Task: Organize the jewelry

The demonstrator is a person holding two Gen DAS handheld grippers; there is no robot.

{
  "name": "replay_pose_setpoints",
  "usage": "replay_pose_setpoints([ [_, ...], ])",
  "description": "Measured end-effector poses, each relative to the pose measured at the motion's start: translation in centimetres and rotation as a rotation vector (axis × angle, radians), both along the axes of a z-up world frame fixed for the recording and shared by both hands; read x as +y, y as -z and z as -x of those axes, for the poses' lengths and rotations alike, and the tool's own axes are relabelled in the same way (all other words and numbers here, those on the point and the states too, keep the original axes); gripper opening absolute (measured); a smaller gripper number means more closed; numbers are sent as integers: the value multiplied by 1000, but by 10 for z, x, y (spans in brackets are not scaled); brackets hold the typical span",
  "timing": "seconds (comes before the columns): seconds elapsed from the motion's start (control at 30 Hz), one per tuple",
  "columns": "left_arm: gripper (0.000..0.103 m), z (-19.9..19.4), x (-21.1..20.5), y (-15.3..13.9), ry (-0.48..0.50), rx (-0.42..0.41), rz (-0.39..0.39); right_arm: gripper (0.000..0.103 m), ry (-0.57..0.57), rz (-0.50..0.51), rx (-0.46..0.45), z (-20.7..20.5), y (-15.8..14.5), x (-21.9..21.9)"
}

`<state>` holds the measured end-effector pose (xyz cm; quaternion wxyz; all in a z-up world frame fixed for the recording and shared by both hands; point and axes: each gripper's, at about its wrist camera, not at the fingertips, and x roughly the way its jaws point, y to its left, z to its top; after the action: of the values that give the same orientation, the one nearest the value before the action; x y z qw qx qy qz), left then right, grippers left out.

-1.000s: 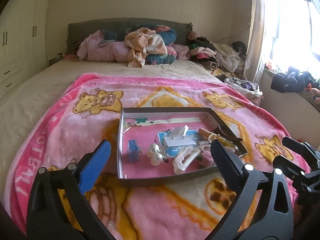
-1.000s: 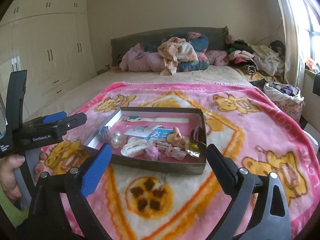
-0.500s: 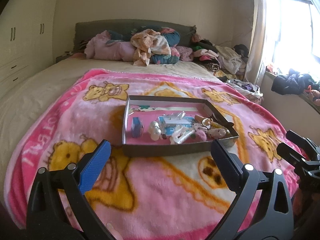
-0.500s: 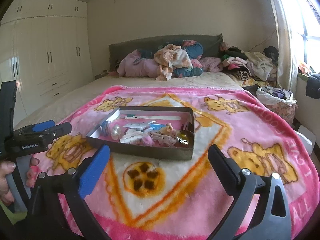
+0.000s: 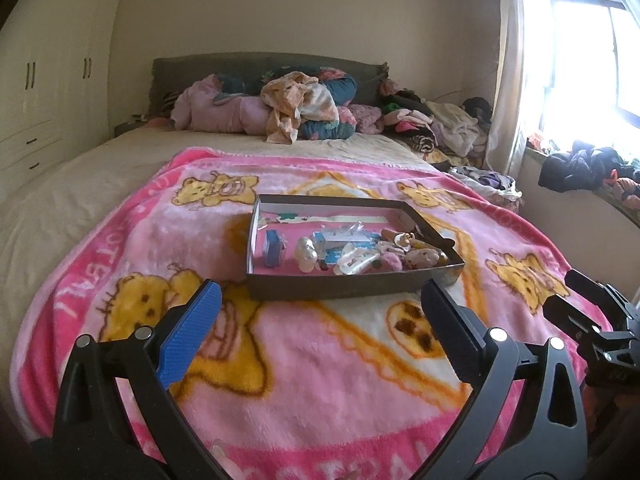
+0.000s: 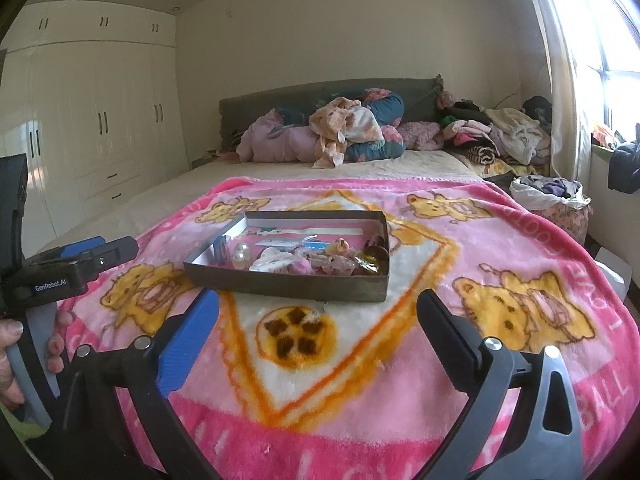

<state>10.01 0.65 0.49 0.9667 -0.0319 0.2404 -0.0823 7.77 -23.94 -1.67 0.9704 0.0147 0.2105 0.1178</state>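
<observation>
Fleecy, plush pink blanket (image 5: pixel 132 248) under a matt, dull-brown cardboard tray (image 5: pixel 352 286) of glossy pearly beads (image 6: pixel 242 258) and shiny clear plastic packets (image 5: pixel 344 236), with matt black plastic gripper fingers (image 6: pixel 444 326), one faced in ribbed blue padding (image 5: pixel 192 338).

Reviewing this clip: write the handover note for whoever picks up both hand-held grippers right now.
Left hand-held gripper: open, empty, hovering over the pink blanket, short of the tray.
Right hand-held gripper: open, empty, also short of the tray.
Shallow dark tray sits mid-blanket; the jewelry and small items lie jumbled inside, bunched toward its near and right side.
Done: nothing visibly sorted.
Left: reach in, pick pieces apart and arrange them.
</observation>
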Motion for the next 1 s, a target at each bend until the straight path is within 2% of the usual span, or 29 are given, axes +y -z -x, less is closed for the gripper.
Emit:
replay_pose_setpoints([
  [0.4,91,19,-12,23,-4,-18,2,96,65,-35,-24,14,20,-12],
  [0.67,91,18,-22,35,2,-10,-9,96,70,4,-36,16,35,-12],
  [1.0,91,17,-25,43,-13,-16,-17,96,74,14,-50,15,40,-9],
])
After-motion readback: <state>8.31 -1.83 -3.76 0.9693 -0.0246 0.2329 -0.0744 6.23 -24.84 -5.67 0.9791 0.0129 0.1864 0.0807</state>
